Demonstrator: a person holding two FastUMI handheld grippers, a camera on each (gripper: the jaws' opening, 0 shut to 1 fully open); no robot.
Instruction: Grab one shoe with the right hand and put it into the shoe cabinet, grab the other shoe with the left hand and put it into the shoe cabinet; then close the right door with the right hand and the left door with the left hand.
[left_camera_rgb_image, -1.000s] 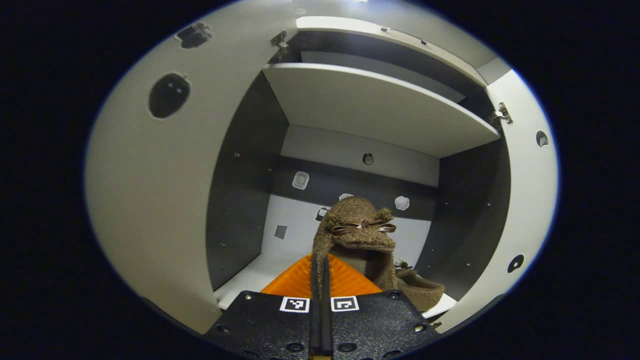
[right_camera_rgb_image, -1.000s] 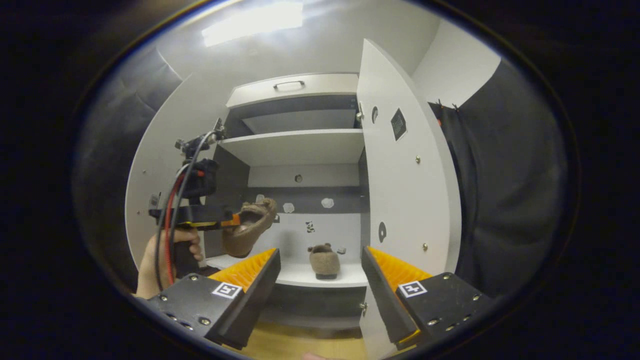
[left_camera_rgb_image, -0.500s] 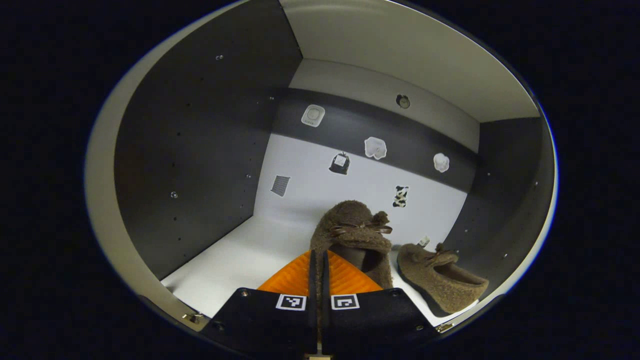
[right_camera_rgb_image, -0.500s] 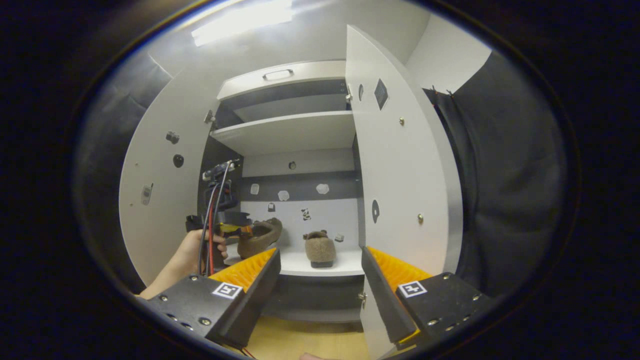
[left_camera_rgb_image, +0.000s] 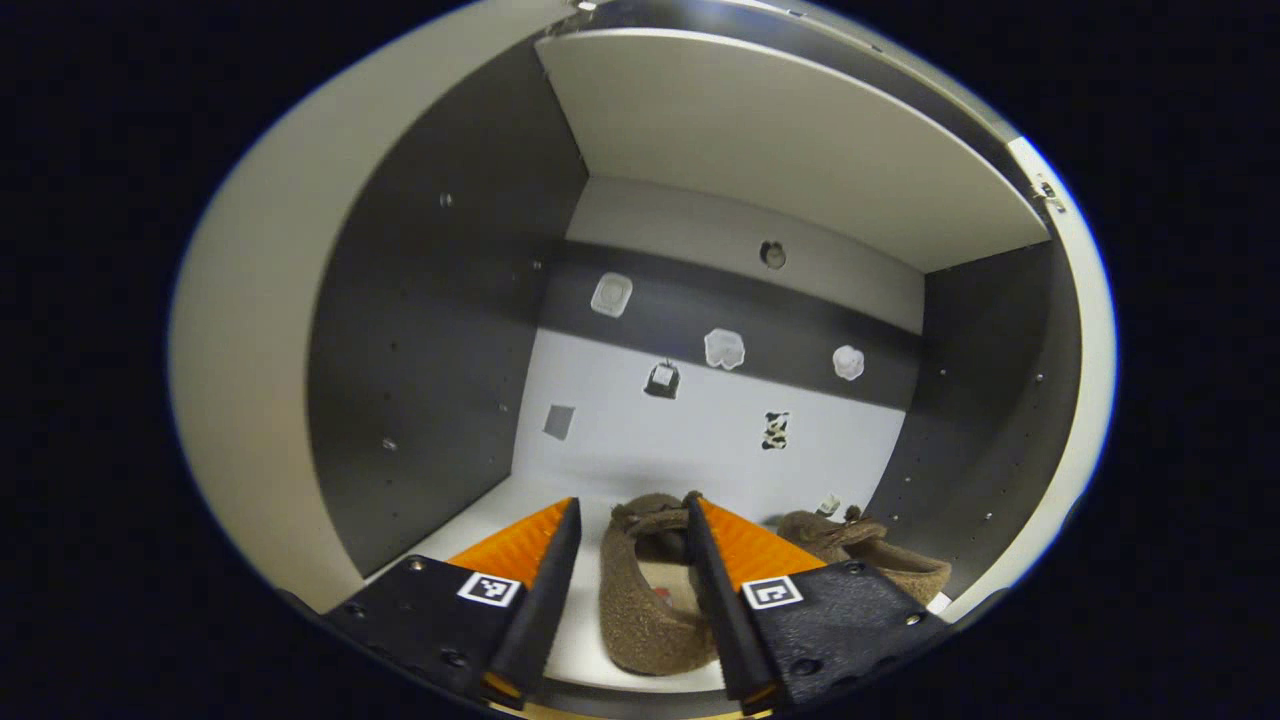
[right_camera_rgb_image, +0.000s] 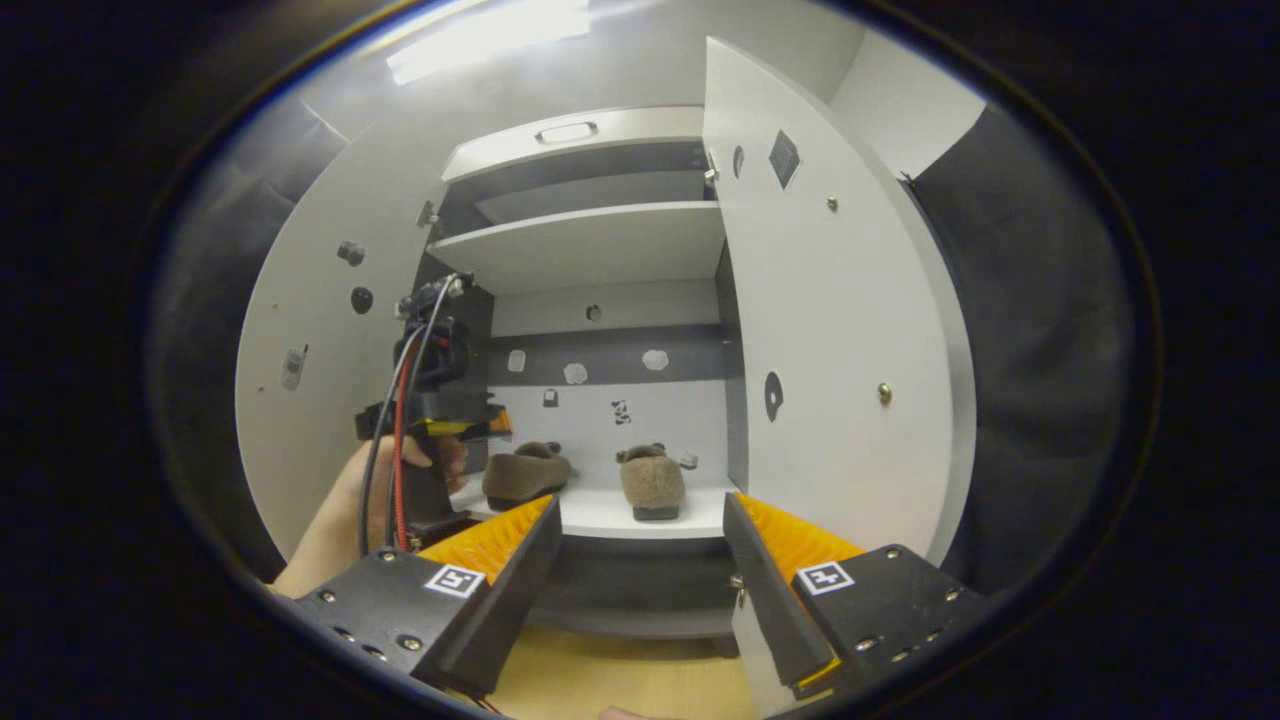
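Note:
Two brown fuzzy shoes rest side by side on the cabinet's bottom shelf (right_camera_rgb_image: 600, 512). In the left gripper view, one shoe (left_camera_rgb_image: 650, 595) lies on the shelf (left_camera_rgb_image: 505, 500) between the spread fingers of my left gripper (left_camera_rgb_image: 630, 505), which is open; whether the fingers touch it is unclear. The other shoe (left_camera_rgb_image: 870, 555) sits just to its right. From the right gripper view, the left shoe (right_camera_rgb_image: 525, 475) and right shoe (right_camera_rgb_image: 650, 480) stand apart, with the left gripper (right_camera_rgb_image: 495, 430) hovering above the left one. My right gripper (right_camera_rgb_image: 641, 500) is open and holds nothing, well back from the cabinet.
Both doors stand open: the left door (right_camera_rgb_image: 320, 400) behind the hand (right_camera_rgb_image: 340, 510) holding the left gripper, the right door (right_camera_rgb_image: 830, 350) close to my right gripper. An upper shelf (right_camera_rgb_image: 590, 245) and a drawer (right_camera_rgb_image: 570, 135) sit above. Wooden floor (right_camera_rgb_image: 610, 680) lies below.
My left gripper has gone from shut on the shoe to open, leaving the shoe on the bottom shelf beside the other one, and has drawn back slightly. The right gripper has barely moved.

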